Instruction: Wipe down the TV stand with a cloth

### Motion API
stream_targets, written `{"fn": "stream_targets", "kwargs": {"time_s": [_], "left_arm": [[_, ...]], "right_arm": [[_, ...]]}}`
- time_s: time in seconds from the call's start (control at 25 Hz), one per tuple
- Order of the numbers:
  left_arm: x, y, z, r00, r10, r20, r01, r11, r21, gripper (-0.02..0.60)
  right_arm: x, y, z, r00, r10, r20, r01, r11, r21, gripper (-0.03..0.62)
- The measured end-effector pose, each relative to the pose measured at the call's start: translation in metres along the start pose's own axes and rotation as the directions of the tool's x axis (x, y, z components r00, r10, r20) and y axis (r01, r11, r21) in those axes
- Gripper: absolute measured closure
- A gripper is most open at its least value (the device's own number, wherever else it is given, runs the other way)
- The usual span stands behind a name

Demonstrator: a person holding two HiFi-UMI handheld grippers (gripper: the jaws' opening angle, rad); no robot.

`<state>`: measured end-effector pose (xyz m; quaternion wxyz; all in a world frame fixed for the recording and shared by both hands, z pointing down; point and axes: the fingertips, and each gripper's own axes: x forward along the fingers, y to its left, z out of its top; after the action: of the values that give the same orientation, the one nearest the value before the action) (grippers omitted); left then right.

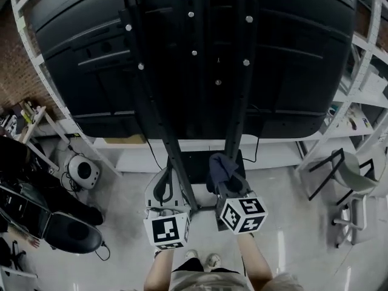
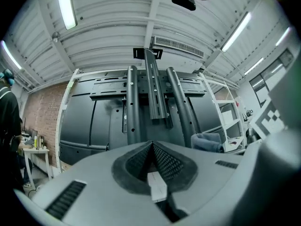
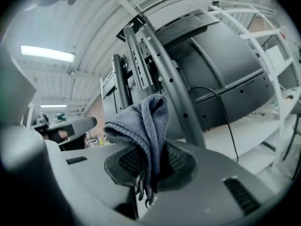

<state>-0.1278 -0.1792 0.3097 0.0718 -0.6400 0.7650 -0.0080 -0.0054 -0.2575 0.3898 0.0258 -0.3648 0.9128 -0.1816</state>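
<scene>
The TV stand rises in front of me as two black perforated posts (image 1: 156, 102) (image 1: 237, 102) behind a big black TV (image 1: 297, 53). In the head view my left gripper (image 1: 163, 183) sits low beside the left post, shut, with nothing held. The same posts (image 2: 133, 109) stand ahead of it in the left gripper view. My right gripper (image 1: 225, 179) is shut on a grey cloth (image 1: 220, 165), low down at the right post. In the right gripper view the cloth (image 3: 143, 121) bunches up above the jaws and that post (image 3: 175, 91) runs just behind it.
White shelf frames flank the TV at left (image 1: 37, 71) and right (image 1: 359, 80). On the floor are a round white device (image 1: 83, 170), a black chair (image 1: 71, 232) and a grey stool (image 1: 353, 176). A black cable (image 1: 259, 145) hangs by the right post. My feet (image 1: 202, 260) are below.
</scene>
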Motion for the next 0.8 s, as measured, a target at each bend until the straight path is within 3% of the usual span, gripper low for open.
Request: {"fn": "stream_targets", "kwargs": {"time_s": [0.24,0.36,0.48,0.64,0.72,0.8], "left_arm": [[0.005,0.020,0.029,0.997,-0.005,0.083,0.008,0.999,-0.045,0.566],[0.005,0.030,0.039,0.995,-0.034,0.094,0.040,0.997,-0.062,0.566],[0.010,0.043,0.046,0.994,-0.068,0.089,0.073,0.996,-0.059,0.566],[0.017,0.059,0.065,0.990,-0.105,0.099,0.110,0.993,-0.037,0.566],[0.018,0.068,0.078,0.987,-0.109,0.121,0.112,0.993,-0.023,0.566],[0.017,0.076,0.091,0.984,-0.109,0.143,0.112,0.994,-0.015,0.566]], "right_arm": [[0.000,0.026,0.039,0.996,0.000,0.085,0.002,1.000,-0.019,0.536],[0.004,0.051,0.069,0.994,-0.009,0.106,0.030,0.980,-0.196,0.537],[0.019,0.090,0.110,0.990,0.003,0.141,0.051,0.926,-0.375,0.537],[0.042,0.141,0.184,0.975,0.039,0.218,0.081,0.855,-0.513,0.537],[0.049,0.166,0.228,0.958,0.029,0.287,0.155,0.788,-0.596,0.537],[0.053,0.191,0.269,0.936,0.010,0.351,0.253,0.677,-0.692,0.537]]}}
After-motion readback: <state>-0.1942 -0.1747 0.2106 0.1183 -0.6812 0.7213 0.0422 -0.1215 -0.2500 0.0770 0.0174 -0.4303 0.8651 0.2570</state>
